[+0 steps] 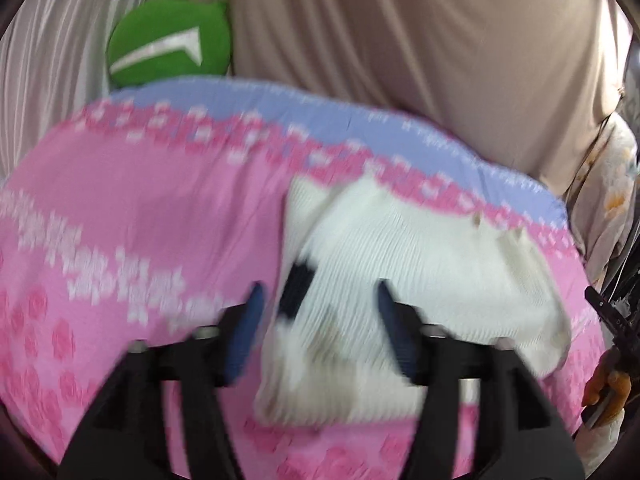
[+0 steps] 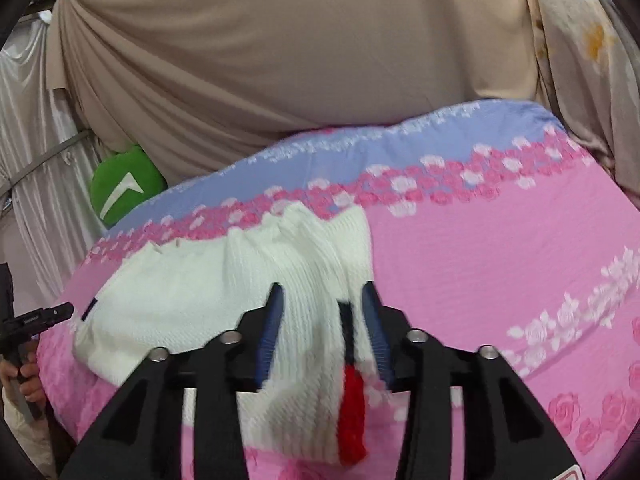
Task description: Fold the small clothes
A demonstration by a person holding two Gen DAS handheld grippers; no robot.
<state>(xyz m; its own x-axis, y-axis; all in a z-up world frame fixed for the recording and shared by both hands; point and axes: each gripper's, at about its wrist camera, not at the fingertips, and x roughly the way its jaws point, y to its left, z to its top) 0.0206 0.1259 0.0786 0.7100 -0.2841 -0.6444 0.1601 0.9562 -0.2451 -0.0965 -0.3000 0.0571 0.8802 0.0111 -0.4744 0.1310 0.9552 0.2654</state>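
Observation:
A small white knitted garment [image 1: 400, 256] with black and red trim lies on a pink flowered sheet [image 1: 140, 220]. In the left wrist view my left gripper [image 1: 318, 304] is open, its blue-padded fingers [image 1: 248, 320] straddling the garment's near left part. In the right wrist view the same garment [image 2: 200, 288] lies bunched, and my right gripper [image 2: 320, 304] is open around its right end, where a black and red strip [image 2: 350, 392] shows between the fingers. The other gripper shows at each view's edge [image 1: 600, 304] [image 2: 48, 314].
The sheet [image 2: 480, 248] has a lilac band along its far edge. Beige draped cloth [image 2: 280, 60] hangs behind. A green cushion [image 1: 168, 48] [image 2: 120, 188] sits at the far left. A flowered fabric [image 2: 580, 40] hangs at the right.

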